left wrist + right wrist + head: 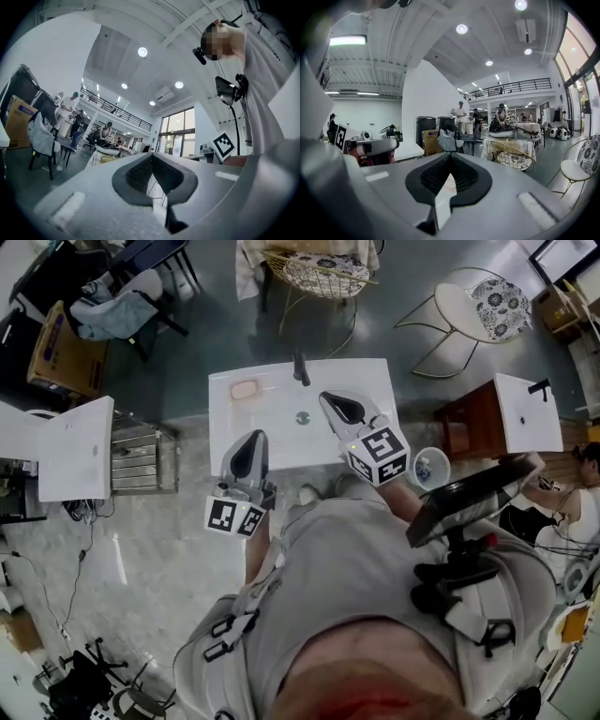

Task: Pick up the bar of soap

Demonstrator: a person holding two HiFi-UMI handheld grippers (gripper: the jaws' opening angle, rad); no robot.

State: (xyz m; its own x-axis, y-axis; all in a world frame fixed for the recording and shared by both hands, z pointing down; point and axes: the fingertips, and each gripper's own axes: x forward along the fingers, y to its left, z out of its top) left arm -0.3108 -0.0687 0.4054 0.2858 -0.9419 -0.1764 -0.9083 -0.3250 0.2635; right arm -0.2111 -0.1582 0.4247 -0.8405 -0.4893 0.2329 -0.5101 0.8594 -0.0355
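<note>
**A:** Big open workshop hall, grey floor, a wicker chair beyond the far side, and right below you the white sink. That's our landmark.

**B:** Where are the tools against it?

**A:** Your left gripper hangs over the sink's near edge, left of centre, claw pressed together on nothing. Your right gripper is out over the sink's basin, pinched closed too, and empty.

**B:** And the bar of soap?

**A:** The bar of soap, pink, lies flat at the sink's far left corner, left of the faucet, well apart from both grippers.

**B:** So, progress?

**A:** By my reading, nothing is done yet and the soap is untouched. You've got to spread a claw, reach that far left corner, close on the bar and lift. Your left one looks nearer.
</note>
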